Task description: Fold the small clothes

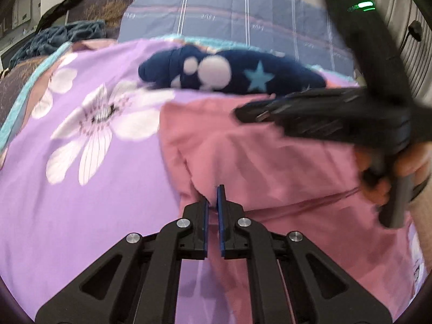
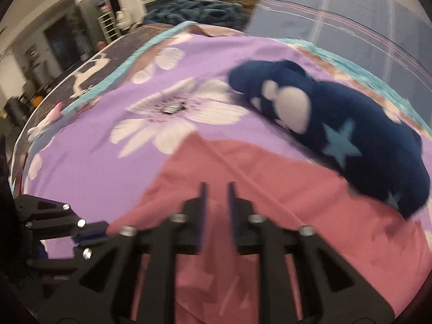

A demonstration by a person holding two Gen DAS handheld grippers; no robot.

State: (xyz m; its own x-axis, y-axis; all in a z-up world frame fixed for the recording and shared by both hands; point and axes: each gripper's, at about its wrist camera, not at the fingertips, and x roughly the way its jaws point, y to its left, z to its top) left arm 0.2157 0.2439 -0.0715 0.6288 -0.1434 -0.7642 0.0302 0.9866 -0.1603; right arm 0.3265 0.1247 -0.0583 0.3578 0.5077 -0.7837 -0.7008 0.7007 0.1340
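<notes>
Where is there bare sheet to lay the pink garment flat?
The purple floral sheet is bare left of the pink garment, around its white flower. Behind is crowded: the navy star garment lies along the pink garment's far edge.

No legible text, labels or numbers anywhere.

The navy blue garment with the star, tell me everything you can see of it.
The navy blue garment is soft, thick-looking fabric printed with white round blotches and light blue stars. It lies bunched in a long crumpled heap, not folded, on the purple floral sheet. Its near end seems to overlap the pink cloth. Neither tool touches it. Both views are blurred, so finer details can't be told.
</notes>
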